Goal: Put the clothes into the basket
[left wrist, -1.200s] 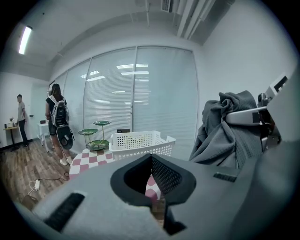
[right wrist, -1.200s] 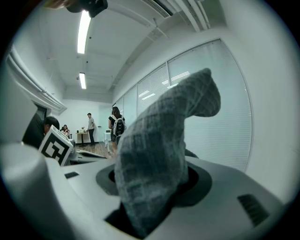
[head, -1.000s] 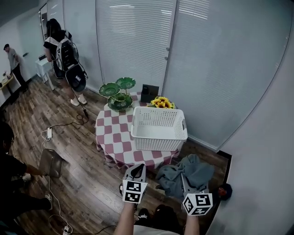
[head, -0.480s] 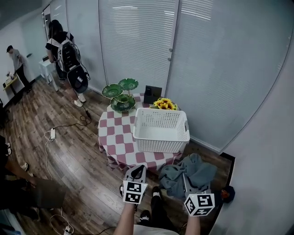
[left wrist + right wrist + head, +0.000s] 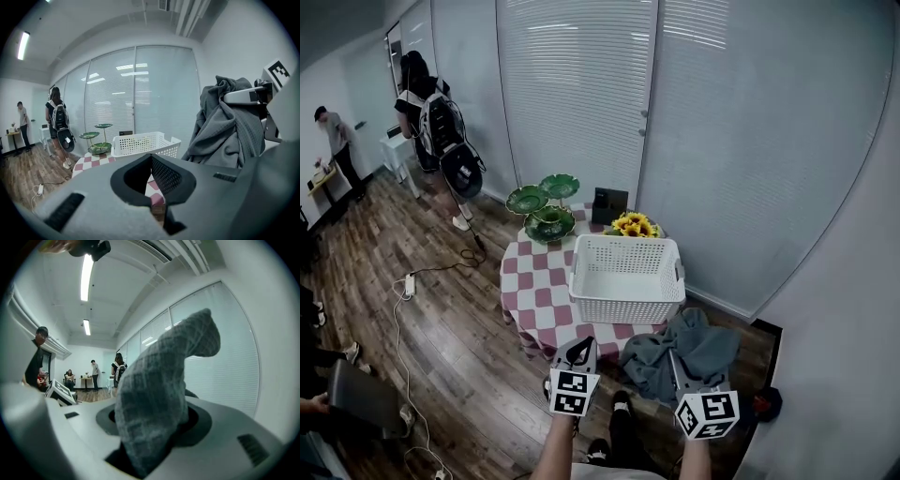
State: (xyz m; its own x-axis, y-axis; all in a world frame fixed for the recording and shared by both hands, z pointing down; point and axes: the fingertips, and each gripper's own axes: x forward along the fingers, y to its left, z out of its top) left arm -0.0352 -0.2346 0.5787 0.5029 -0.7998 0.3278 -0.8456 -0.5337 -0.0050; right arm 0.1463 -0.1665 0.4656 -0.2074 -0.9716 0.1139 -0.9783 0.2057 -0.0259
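A white perforated basket (image 5: 626, 277) stands empty on a small round table with a red-and-white checked cloth (image 5: 534, 281). A grey garment (image 5: 686, 347) hangs in a bunch to the right of the table, below the basket's near right corner. My right gripper (image 5: 678, 370) is shut on it, and grey cloth (image 5: 164, 380) fills its jaws in the right gripper view. My left gripper (image 5: 578, 352) is at the table's near edge, shut with nothing in it. From the left gripper view the basket (image 5: 140, 143) lies ahead, with the held garment (image 5: 229, 126) at the right.
Green tiered dishes (image 5: 546, 204), a black frame (image 5: 609, 200) and sunflowers (image 5: 636, 225) stand on the table behind the basket. A person with a backpack (image 5: 436, 122) stands far left. A cable (image 5: 403, 291) runs over the wood floor. A dark object (image 5: 766, 403) lies by the right wall.
Both grippers and the garment stay almost where they were. The head view has tilted slightly, so the table sits a bit lower. People at the lower left have moved off.
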